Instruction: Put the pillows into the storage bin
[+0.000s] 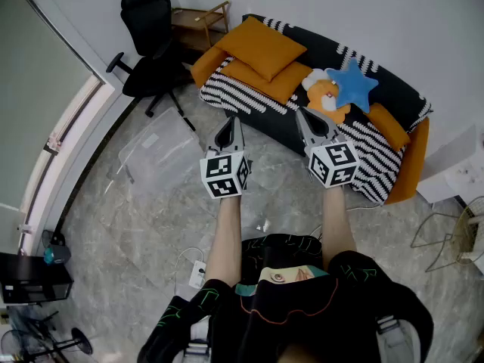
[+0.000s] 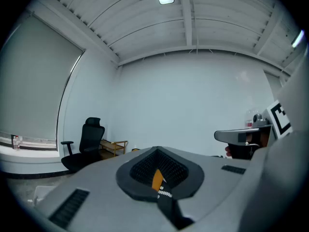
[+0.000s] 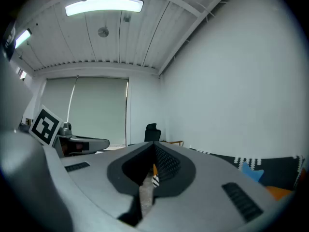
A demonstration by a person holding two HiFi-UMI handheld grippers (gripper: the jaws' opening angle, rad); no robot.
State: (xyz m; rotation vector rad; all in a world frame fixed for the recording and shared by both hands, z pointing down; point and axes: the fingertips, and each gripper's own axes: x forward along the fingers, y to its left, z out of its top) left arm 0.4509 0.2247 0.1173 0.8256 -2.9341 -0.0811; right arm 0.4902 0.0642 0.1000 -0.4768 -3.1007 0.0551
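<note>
On the black sofa (image 1: 393,89) lie two orange pillows, the upper one (image 1: 261,46) stacked on a flatter one (image 1: 257,78). Beside them sit an orange plush toy (image 1: 329,97) and a blue star cushion (image 1: 353,84). A clear plastic storage bin (image 1: 155,157) stands on the floor to the left of the sofa. My left gripper (image 1: 229,125) and right gripper (image 1: 308,119) are both shut and empty, held up in front of the sofa and pointing at it. In the gripper views their jaws are pressed together with nothing between them.
A black office chair (image 1: 151,48) stands behind the bin, with a wooden shelf (image 1: 198,21) at the wall. A white power strip (image 1: 198,273) with a cable lies on the floor by my left leg. A wire rack (image 1: 446,240) and white furniture (image 1: 457,165) stand at the right.
</note>
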